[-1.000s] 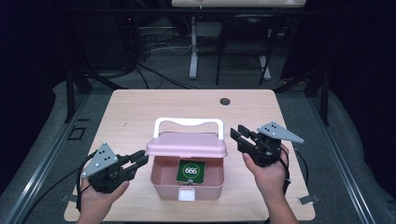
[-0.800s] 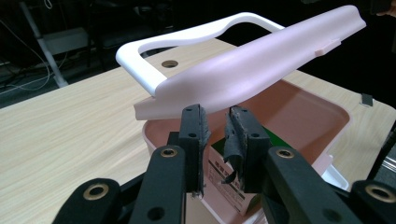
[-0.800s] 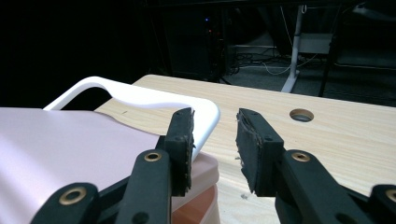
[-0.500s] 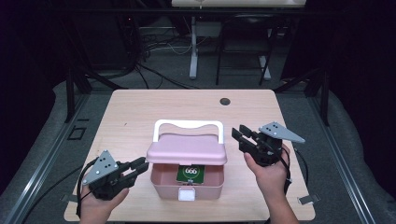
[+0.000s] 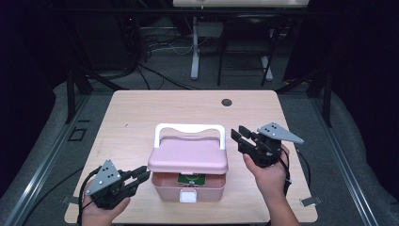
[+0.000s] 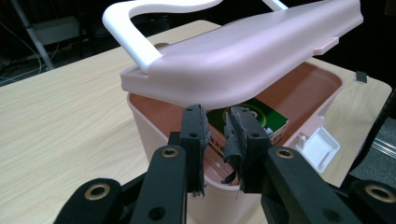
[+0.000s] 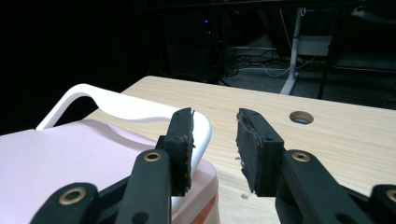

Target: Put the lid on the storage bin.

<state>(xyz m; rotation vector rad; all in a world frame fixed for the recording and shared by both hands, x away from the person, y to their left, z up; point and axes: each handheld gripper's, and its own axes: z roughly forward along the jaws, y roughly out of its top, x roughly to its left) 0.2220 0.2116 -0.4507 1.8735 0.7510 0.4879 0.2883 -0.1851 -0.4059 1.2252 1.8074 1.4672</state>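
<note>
A pink box (image 5: pixel 162 188) stands near the table's front edge, its pink lid (image 5: pixel 188 157) tilted and ajar, with a white handle (image 5: pixel 189 128) at the back. A green packet (image 5: pixel 191 179) lies inside, and a white latch (image 5: pixel 187 196) hangs at the front. My left gripper (image 5: pixel 143 173) is at the box's left side with its jaws close together and nothing between them. In the left gripper view its tips (image 6: pixel 218 126) sit at the rim just under the lid (image 6: pixel 243 51); contact is unclear. My right gripper (image 5: pixel 240 136) stands open beside the box's right rear corner, near the handle (image 7: pixel 126 105).
The wooden table (image 5: pixel 141 113) has a round cable hole (image 5: pixel 227 101) at the back. Cables trail from both grippers over the front edge. Beyond the table are dark floor, desk legs and cables.
The pink lid has swung down and now covers most of the green packet. My left gripper has sunk and drawn back toward the front edge. The right gripper has stayed in place.
</note>
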